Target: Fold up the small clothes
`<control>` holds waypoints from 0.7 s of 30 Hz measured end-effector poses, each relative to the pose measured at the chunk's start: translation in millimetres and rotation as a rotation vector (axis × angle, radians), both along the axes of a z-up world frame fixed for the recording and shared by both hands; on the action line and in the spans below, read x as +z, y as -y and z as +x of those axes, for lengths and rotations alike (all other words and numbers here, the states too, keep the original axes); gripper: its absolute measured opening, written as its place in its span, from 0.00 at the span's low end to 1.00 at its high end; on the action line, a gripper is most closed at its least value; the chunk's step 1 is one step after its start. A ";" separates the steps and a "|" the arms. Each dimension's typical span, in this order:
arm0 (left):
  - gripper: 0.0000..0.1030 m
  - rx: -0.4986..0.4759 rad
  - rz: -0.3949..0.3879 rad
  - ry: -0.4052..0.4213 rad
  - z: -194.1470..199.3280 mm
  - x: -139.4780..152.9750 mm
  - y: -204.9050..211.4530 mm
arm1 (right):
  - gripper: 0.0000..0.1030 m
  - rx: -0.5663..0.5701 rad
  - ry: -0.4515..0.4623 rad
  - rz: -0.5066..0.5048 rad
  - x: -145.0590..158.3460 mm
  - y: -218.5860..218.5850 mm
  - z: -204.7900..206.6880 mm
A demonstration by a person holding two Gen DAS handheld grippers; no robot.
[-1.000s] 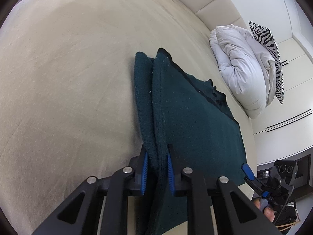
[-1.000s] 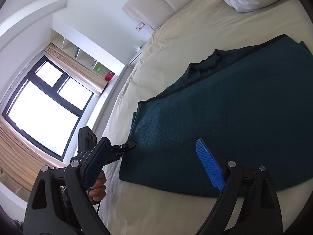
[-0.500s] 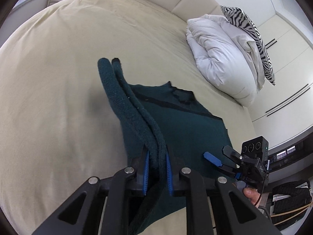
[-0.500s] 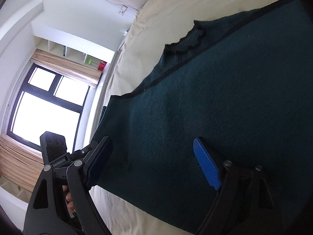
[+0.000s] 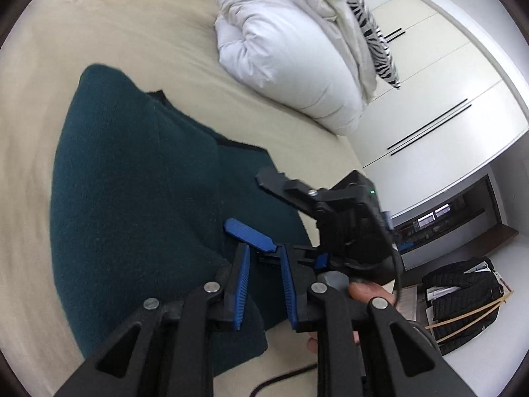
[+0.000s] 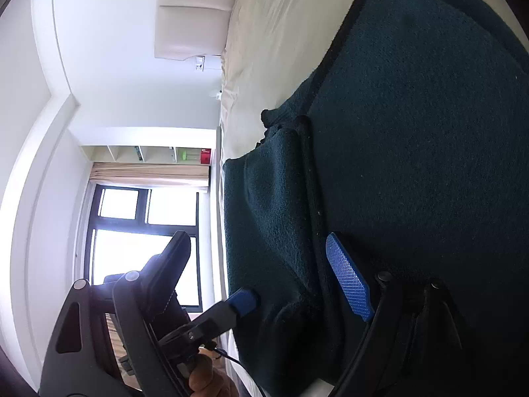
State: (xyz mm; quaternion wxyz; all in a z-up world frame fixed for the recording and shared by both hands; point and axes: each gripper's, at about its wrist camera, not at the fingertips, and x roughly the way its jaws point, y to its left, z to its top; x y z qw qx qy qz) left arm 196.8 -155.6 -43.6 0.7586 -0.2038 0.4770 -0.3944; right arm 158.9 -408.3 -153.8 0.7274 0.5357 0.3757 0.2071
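Left wrist view showed the dark teal knit top (image 5: 132, 205) lying on the beige bed (image 5: 49, 66), towards its near edge, with one side turned over onto the body so a thick double layer ran down the middle. It looked soft, limp and fairly light, a fuzzy knit that would drape and sag from any single hold, not slip. I judged the sensible holds to be the black-trimmed edges and corners, pinching both layers together at the fold so they would travel as one.

My left claw (image 5: 264, 284) had just been opening; its blue pads stood a little apart with nothing between them, just over the garment's near corner. My right claw (image 6: 291, 284) was spread wide, one pad resting low over the knit beside the dark trim, the other out past the garment's edge, gripping nothing.

Beyond the top, a rumpled white duvet (image 5: 291, 53) and a zebra-striped pillow (image 5: 370, 26) sat at the bed's far corner.
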 end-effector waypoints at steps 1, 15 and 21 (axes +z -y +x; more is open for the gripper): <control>0.27 0.016 -0.009 0.032 -4.9 6.2 -11.2 | 0.80 0.005 -0.002 -0.015 0.3 -1.6 1.9; 0.31 0.121 0.081 0.033 -12.3 -37.8 -56.7 | 0.77 0.099 -0.166 -0.231 15.1 -44.9 25.3; 0.31 0.105 0.080 -0.017 -16.8 -60.7 -49.6 | 0.61 0.042 -0.203 -0.306 28.6 -37.0 25.1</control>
